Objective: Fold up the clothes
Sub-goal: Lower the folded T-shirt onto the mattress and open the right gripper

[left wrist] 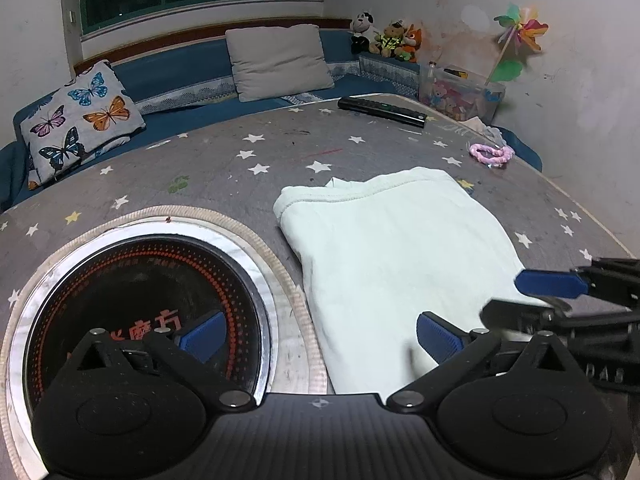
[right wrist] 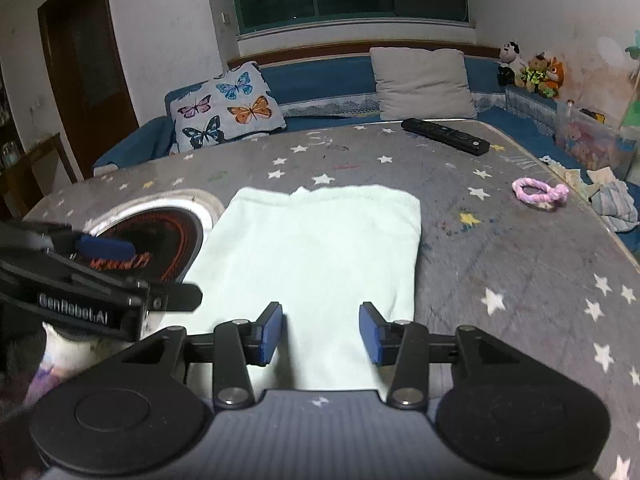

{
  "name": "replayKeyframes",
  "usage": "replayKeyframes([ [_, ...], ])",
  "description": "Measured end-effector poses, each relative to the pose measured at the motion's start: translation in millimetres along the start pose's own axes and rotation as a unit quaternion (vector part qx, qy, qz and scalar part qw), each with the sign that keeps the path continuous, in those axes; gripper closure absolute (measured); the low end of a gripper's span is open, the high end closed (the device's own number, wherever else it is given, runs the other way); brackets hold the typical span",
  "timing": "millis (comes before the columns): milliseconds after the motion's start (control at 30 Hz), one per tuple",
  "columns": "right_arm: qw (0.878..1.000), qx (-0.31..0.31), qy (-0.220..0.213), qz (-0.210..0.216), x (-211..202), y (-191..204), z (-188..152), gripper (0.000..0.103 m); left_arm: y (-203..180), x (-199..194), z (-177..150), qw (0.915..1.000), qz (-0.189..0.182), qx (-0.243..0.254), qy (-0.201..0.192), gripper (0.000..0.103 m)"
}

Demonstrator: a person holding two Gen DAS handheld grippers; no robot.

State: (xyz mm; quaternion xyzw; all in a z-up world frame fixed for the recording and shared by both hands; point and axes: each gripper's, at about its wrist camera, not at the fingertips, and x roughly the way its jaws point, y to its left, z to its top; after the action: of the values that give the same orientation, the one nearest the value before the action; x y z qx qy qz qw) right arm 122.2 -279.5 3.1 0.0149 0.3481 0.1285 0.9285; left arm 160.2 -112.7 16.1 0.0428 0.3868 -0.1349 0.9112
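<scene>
A pale mint folded garment (left wrist: 396, 248) lies flat on the grey star-patterned table (left wrist: 240, 168); it also shows in the right wrist view (right wrist: 316, 248). My left gripper (left wrist: 320, 338) is open and empty, over the garment's near left edge and the round cooktop. My right gripper (right wrist: 320, 334) is open and empty, its blue pads above the garment's near edge. The right gripper shows at the right edge of the left wrist view (left wrist: 560, 292). The left gripper shows at the left of the right wrist view (right wrist: 104, 264).
A round black induction cooktop (left wrist: 144, 300) is set into the table left of the garment. A black remote (left wrist: 382, 110) and a pink scrunchie (left wrist: 491, 155) lie farther back. Cushions, plush toys, a toy box and a pinwheel line the blue bench behind.
</scene>
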Motion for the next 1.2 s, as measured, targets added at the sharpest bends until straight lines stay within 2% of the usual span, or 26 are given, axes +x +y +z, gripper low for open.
replayKeyframes([
  [233,0.999,-0.026,0.006,-0.025,-10.8,9.4,-24.0,0.052,0.2,-10.2,-13.4,1.0000,0.000,-0.003,0.001,0.000],
  [367,1.000,-0.016,0.000,-0.025,-20.5,8.4,-28.2,0.049,-0.3,-17.7,-21.5,1.0000,0.005,0.003,-0.003,0.000],
  [533,0.999,-0.003,-0.009,-0.034,-29.7,8.2,-30.0,0.026,-2.2,-26.2,-32.7,1.0000,0.004,0.002,-0.002,0.000],
  [767,0.999,0.012,-0.017,-0.047,-34.4,13.8,-33.1,0.014,-8.4,-40.4,-49.4,0.9999,0.006,0.014,-0.007,0.000],
  [933,0.998,0.012,-0.024,-0.063,-38.8,20.8,-34.7,0.001,-9.3,-48.4,-60.5,0.9999,0.006,0.011,-0.010,0.000],
  [1200,0.996,0.018,-0.026,-0.079,-43.9,28.5,-40.3,0.000,-7.0,-60.2,-74.0,0.9998,0.012,0.006,-0.014,0.000],
])
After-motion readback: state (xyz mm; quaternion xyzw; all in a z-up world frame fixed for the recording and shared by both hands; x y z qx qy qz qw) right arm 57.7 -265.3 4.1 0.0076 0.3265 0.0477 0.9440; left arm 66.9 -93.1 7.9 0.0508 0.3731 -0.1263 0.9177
